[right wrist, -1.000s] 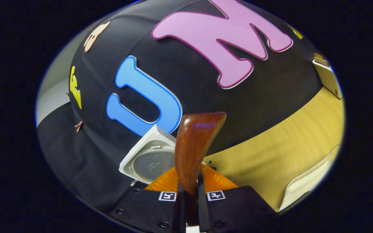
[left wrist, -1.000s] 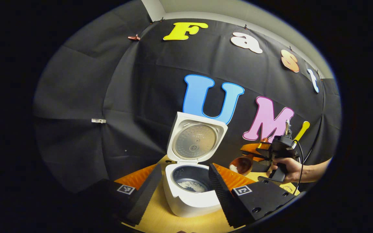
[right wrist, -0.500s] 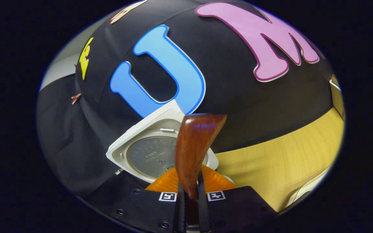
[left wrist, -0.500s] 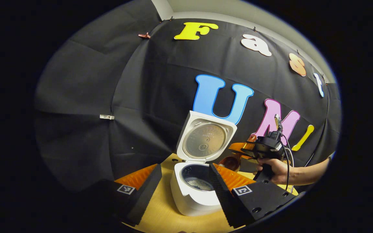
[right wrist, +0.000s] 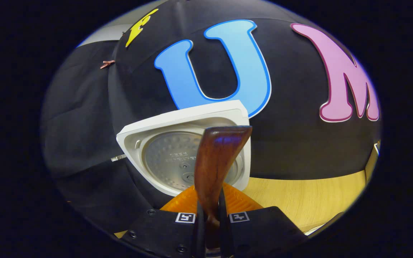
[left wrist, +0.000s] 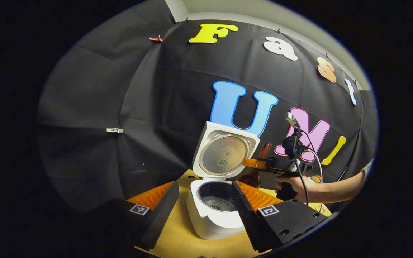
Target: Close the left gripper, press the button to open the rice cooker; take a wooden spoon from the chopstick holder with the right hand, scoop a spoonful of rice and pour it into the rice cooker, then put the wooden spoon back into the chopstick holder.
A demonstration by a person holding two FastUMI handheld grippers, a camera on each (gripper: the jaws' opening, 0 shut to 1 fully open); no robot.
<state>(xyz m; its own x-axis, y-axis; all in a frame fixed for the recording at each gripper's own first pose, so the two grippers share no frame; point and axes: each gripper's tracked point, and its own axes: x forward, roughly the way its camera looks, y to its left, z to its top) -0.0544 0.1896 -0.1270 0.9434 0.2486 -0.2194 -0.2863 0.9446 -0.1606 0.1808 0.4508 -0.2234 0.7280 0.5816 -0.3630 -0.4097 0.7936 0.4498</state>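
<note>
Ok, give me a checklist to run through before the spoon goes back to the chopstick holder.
1. Rice cooker lid open: ok.
2. Rice in the pot: ok, grains lie at the bottom.
3. Right gripper shut on the wooden spoon: ok, both fingers press the handle.
4. Spoon bowl emptied: cannot tell.
5. Left gripper out of the way: ok, open, holding nothing.
6. Chopstick holder free: cannot tell.
</note>
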